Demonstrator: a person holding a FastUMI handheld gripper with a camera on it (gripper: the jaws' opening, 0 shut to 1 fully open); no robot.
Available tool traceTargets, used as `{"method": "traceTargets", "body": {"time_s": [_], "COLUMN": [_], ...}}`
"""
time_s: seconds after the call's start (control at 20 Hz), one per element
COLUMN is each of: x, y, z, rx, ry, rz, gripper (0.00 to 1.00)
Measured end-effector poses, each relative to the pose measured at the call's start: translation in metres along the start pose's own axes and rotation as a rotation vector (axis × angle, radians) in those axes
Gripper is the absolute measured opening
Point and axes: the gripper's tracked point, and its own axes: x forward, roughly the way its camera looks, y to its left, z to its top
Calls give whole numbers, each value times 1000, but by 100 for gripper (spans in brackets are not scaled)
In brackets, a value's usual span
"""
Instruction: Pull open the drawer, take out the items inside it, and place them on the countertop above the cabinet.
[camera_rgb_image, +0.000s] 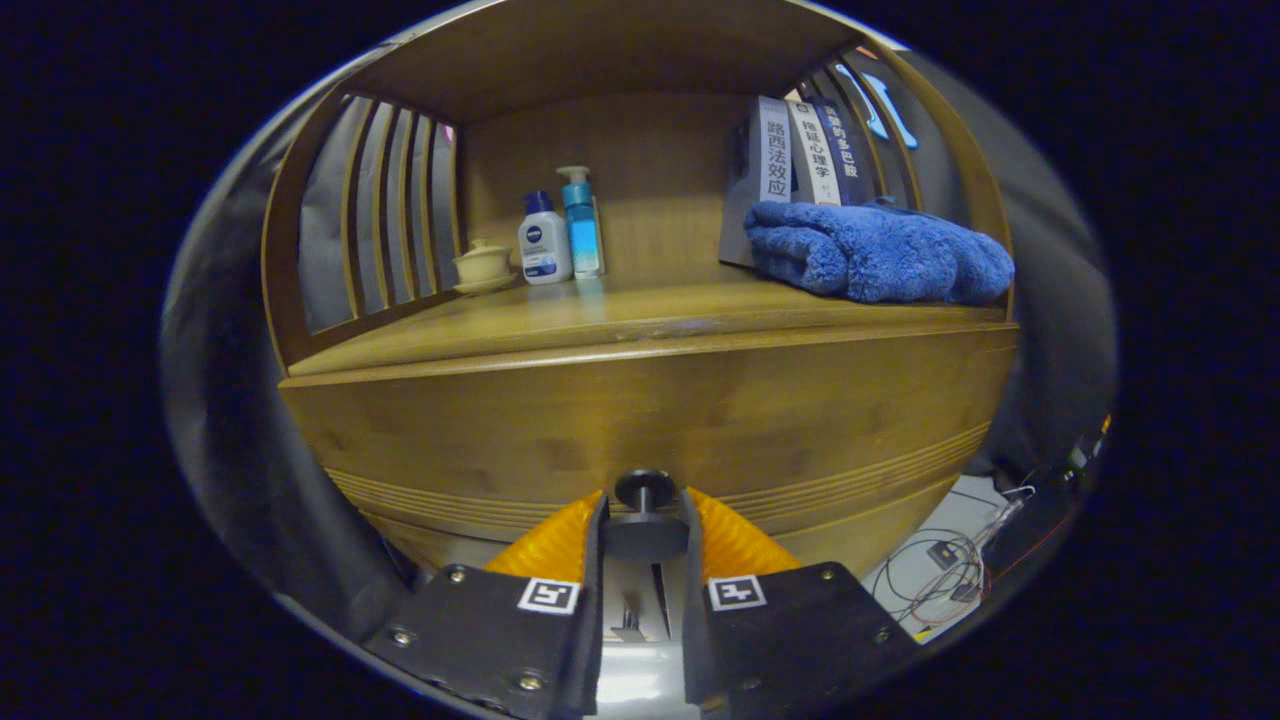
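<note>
While drawer (640, 430) sits closed, gripper (643, 535) jaws clamped on knob (644, 490), one each side

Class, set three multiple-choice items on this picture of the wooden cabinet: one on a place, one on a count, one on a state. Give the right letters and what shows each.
1. Where does the blue towel lie?
A. on the countertop, in front of the books
B. inside the drawer
C. on the floor

2. How many bottles stand beside the lidded cup?
A. one
B. two
C. four

3. What is the gripper doing?
A. it hangs open above the towel
B. its fingers close on the drawer knob
C. it holds a bottle

Answers
1. A: the towel rests on the countertop with the books upright behind it.
2. B: a white bottle and a taller blue pump bottle stand side by side.
3. B: the knob sits between the two fingers, each pressed against a side of it, on the drawer front.
</note>
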Motion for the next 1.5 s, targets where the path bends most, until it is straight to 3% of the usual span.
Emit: {"method": "traceTargets", "body": {"time_s": [1.0,1.3,1.5], "x": [-173,-190,-218], "y": [-14,-10,0], "z": [-76,-85,-24], "rx": [-47,-76,-100], "ry": [204,228,71], "rz": [-136,-108,-72], "gripper": [32,32,50]}}
